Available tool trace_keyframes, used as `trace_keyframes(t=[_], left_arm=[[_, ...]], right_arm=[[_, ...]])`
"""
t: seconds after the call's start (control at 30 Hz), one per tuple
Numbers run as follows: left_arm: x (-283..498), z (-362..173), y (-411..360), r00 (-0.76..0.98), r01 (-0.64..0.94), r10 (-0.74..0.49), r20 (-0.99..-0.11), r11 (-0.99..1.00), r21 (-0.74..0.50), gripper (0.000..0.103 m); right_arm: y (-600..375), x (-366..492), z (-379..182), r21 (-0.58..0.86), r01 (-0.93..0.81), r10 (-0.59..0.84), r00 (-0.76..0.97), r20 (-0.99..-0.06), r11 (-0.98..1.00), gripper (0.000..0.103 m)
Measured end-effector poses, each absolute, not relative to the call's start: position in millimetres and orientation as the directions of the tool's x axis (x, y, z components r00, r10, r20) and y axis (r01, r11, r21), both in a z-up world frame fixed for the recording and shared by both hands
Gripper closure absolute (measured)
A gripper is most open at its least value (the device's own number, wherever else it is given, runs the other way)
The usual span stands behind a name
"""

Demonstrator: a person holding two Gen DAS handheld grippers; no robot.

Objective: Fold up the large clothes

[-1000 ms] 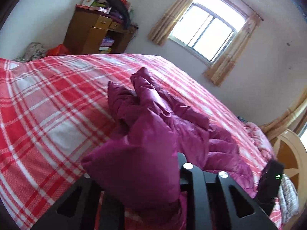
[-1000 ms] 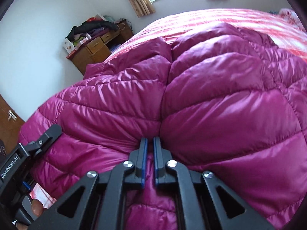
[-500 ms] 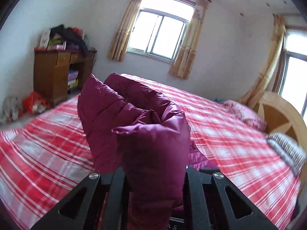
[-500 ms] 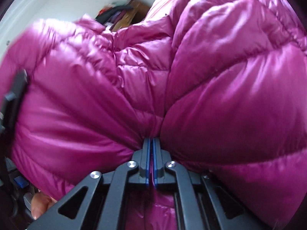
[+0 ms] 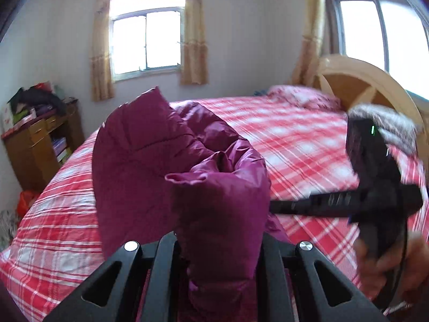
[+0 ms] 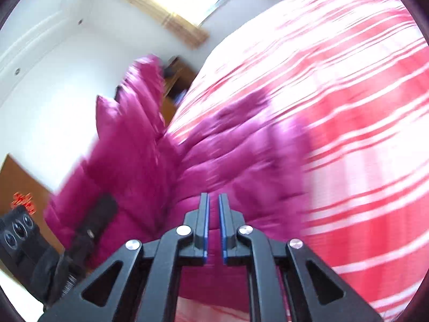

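A magenta puffer jacket [image 5: 150,166] hangs bunched and raised above the red plaid bed [image 5: 300,145]. My left gripper [image 5: 218,244] is shut on a thick fold of the jacket, which hides its fingertips. In the right wrist view the jacket [image 6: 219,158] lies blurred below and left, partly on the bed [image 6: 362,107]. My right gripper [image 6: 213,225] has its blue-lined jaws slightly apart with nothing between them, just above the jacket. The right gripper also shows at the right of the left wrist view [image 5: 292,206].
A wooden headboard [image 5: 367,80] and pillows [image 5: 303,96] stand at the bed's far right. A cluttered wooden dresser [image 5: 40,145] stands left of the bed. Two curtained windows [image 5: 146,43] are in the far walls. The left gripper's body [image 6: 88,228] shows in the right wrist view.
My right gripper has let go of the jacket, opened a little and swung away fast. My left gripper has kept its hold and turned toward the headboard.
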State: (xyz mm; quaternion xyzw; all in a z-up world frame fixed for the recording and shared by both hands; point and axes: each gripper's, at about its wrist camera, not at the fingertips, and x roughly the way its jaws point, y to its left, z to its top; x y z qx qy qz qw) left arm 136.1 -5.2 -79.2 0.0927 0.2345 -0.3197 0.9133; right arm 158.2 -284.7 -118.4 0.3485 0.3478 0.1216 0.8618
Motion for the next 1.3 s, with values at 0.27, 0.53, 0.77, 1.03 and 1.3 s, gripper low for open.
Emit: trace_keyframes(t=[0.27,0.53,0.77,1.03,1.3], left_arm=[[124,-131,-45,0.614,0.704,-0.522,-0.592,0.702,0.11,0.09],[121,-144,-44,0.604,0.726,-0.531,-0.594,0.673,0.138,0.09],[113,-132,-34,0.609,0.735,-0.516,-0.603,0.653,0.184,0.089],[89,-80,40,0.445,0.844,-0.65,-0.616,0.535,0.044,0.08],[166,-28,110,0.613,0.641,-0.584,-0.533,0.762,-0.097,0.079]], right_arm=[[-319,137,-127,0.723,0.079,0.416,0.773,-0.48,0.686,0.045],[-295,196,-101,0.681,-0.021,0.487,0.715,-0.502,0.732,0.036],[-254,243,-110,0.602,-0.094,0.526,0.604,-0.599,0.793,0.088],[-278,248,-147,0.748,-0.022,0.613,0.59,-0.526,0.664,0.092],[-282,233,-154,0.81,-0.022,0.657,0.599,-0.458,0.585,0.091]])
